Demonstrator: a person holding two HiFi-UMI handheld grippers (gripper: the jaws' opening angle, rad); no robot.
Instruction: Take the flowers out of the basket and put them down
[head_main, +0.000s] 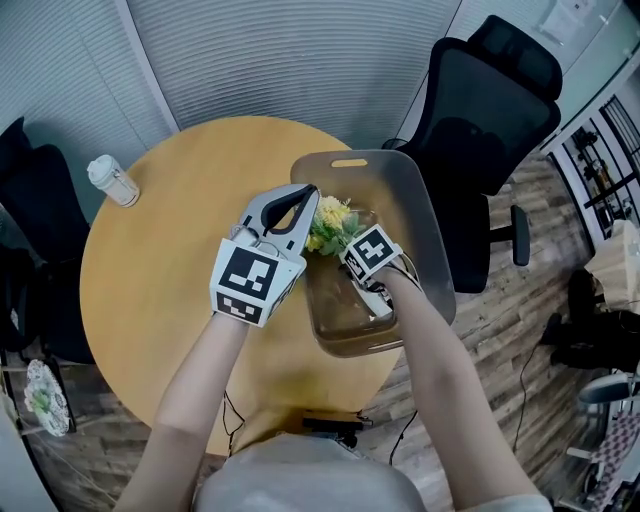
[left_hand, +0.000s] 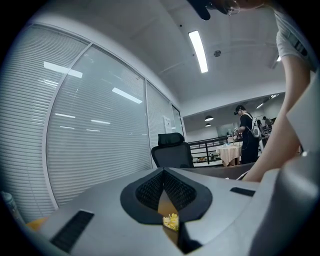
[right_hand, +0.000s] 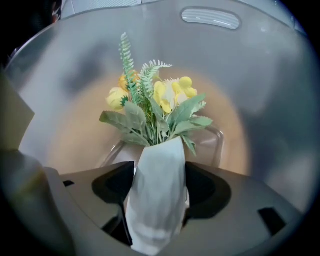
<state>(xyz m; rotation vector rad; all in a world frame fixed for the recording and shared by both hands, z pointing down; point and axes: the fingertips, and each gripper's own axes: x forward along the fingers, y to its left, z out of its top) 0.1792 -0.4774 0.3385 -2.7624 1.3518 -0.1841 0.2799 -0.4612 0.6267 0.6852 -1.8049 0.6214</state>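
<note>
A small bouquet of yellow flowers with green leaves, wrapped in white paper, lies inside a translucent grey basket on a round wooden table. My right gripper reaches into the basket. In the right gripper view its jaws stand wide, closed on the white wrap, with the blooms pointing toward the basket's far wall. My left gripper hovers at the basket's left rim, shut and empty. Through the slit below its tips a bit of yellow flower shows.
A lidded white cup stands on the table's far left. A black office chair is behind the basket and another is to the left. A handle slot cuts the basket's far rim. A person stands far off.
</note>
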